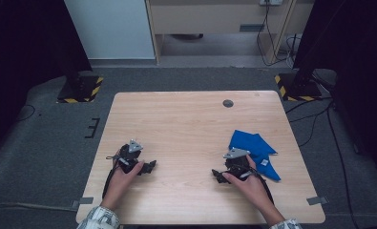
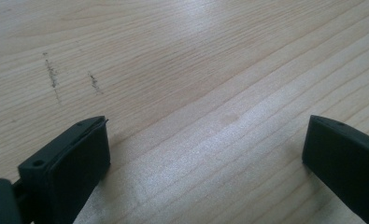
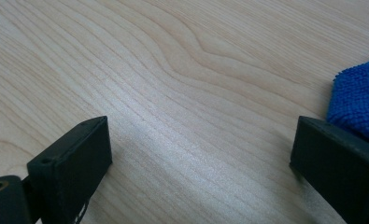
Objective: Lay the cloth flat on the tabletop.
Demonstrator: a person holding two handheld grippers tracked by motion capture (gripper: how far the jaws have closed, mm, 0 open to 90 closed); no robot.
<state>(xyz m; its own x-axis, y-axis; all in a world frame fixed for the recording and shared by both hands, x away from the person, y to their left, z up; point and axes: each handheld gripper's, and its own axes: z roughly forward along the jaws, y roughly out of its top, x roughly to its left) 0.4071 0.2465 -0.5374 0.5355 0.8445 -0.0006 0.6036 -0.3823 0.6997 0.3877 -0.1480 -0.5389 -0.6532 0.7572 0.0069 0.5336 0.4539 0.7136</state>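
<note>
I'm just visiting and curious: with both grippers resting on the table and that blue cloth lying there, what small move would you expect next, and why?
Probably the right gripper shifts sideways to the blue cloth. Its jaws stand open over bare table, with the crumpled cloth right beside one jaw, touched by nothing. The left gripper, also open, lies far from it.

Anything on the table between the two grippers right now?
No. In the high view, bare wood runs from the left gripper to the right gripper; the blue cloth lies beyond the right gripper, on its outer side.

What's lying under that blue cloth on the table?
The blue cloth lies crumpled on the bare wooden table, beside the right tongs. Only wood shows around its edges; whatever might sit beneath its folds is covered.
</note>
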